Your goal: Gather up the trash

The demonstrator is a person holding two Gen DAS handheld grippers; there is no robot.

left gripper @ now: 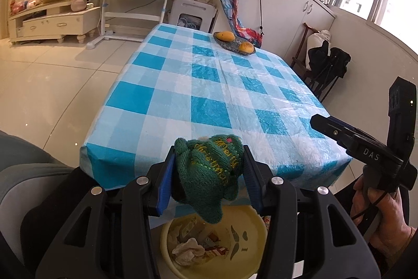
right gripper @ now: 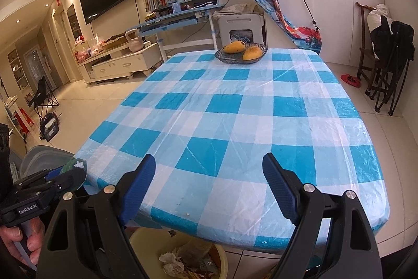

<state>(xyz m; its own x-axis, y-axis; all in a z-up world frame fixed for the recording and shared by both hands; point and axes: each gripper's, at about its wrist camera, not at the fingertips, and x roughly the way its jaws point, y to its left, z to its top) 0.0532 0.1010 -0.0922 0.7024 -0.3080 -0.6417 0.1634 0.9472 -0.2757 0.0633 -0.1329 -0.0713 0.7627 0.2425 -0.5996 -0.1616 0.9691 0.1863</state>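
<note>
My left gripper (left gripper: 207,169) is shut on a green knitted sock (left gripper: 209,174) with yellow lettering, held above a yellow basin (left gripper: 250,232) on the floor at the table's near edge. The basin holds crumpled tissue (left gripper: 188,250) and wrappers. In the right wrist view the left gripper (right gripper: 65,174) shows at the far left with the sock (right gripper: 74,166) in it. My right gripper (right gripper: 209,182) is open and empty over the table's near edge, above the basin (right gripper: 138,237). It also shows in the left wrist view (left gripper: 321,122) at the right.
The table (right gripper: 235,122) has a blue and white checked cloth. A glass dish with two mangoes (right gripper: 241,50) stands at its far end. A grey chair (right gripper: 44,156) is at the left. A dark folding chair (right gripper: 389,64) and cabinets stand at the right.
</note>
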